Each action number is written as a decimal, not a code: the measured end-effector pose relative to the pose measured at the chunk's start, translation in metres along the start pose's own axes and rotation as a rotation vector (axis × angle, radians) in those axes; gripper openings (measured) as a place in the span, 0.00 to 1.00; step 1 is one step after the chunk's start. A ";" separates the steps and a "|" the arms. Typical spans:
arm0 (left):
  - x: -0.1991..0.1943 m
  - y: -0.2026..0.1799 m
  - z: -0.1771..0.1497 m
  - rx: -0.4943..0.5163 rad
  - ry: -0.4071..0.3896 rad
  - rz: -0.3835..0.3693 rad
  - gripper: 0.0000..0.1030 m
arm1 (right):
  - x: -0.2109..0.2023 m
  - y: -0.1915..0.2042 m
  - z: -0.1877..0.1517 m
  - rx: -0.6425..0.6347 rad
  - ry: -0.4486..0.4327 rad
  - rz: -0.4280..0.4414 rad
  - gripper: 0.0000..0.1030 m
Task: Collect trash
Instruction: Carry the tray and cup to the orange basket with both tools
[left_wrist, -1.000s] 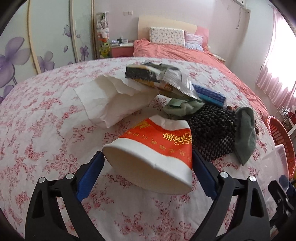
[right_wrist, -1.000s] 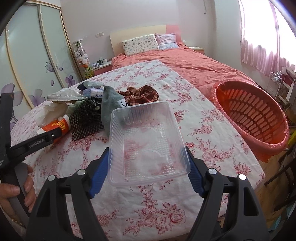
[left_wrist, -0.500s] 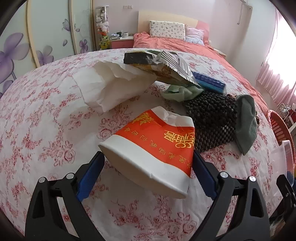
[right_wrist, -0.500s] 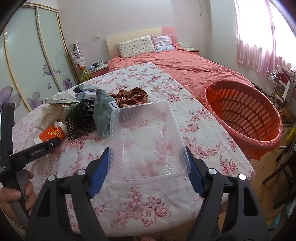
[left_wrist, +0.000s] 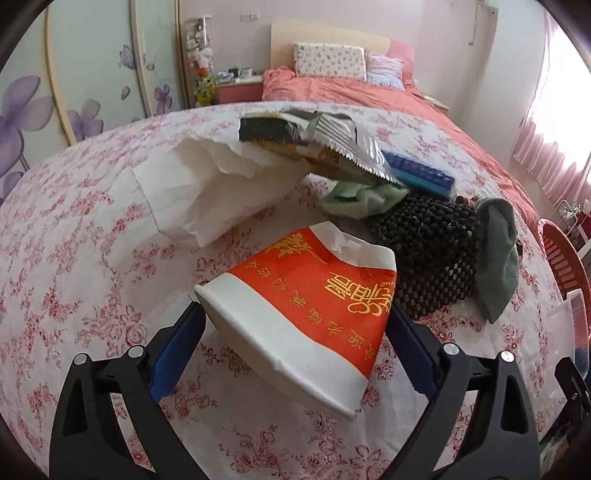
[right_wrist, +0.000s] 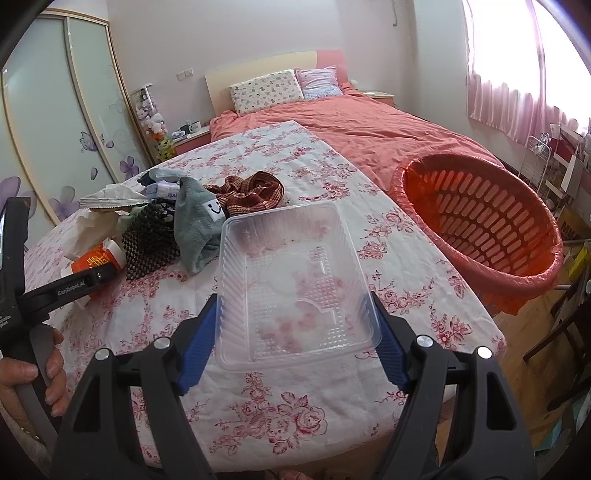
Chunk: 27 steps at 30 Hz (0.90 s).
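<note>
Two pieces of trash held above the flowered bedspread

Two grips are full. My right gripper (right_wrist: 295, 325) clamps the clear plastic tray (right_wrist: 291, 284) by its long sides; the orange basket (right_wrist: 480, 225) stands near on the right, its far bottom edge cut off. My left gripper (left_wrist: 295, 339) squeezes the red-and-white paper cup (left_wrist: 306, 306), whose mouth is hidden from me. Behind it, a white paper bag (left_wrist: 207, 199) covers part of a foil wrapper (left_wrist: 325, 144).

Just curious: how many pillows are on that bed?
2: a floral pillow at the headboard and a striped pillow right beside it, nearer the window. Others may be hidden.
</note>
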<state>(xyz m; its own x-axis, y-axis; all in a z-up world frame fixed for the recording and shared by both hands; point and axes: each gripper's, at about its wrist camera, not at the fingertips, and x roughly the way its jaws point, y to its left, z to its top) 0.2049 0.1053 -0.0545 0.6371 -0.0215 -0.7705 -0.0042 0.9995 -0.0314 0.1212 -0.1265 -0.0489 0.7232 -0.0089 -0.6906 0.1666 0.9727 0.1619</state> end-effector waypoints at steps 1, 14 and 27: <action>-0.001 0.000 0.000 0.000 -0.007 0.000 0.92 | 0.000 0.000 0.000 0.000 -0.002 0.000 0.72; -0.046 -0.036 -0.004 0.038 -0.115 -0.038 0.92 | -0.020 -0.018 0.012 0.006 -0.070 -0.039 0.72; -0.074 -0.120 0.001 0.112 -0.180 -0.206 0.92 | -0.046 -0.098 0.032 0.102 -0.164 -0.185 0.72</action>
<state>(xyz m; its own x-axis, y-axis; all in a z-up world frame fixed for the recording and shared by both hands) 0.1588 -0.0128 0.0069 0.7423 -0.2299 -0.6294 0.2181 0.9710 -0.0975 0.0929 -0.2287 -0.0110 0.7719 -0.2295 -0.5929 0.3662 0.9228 0.1195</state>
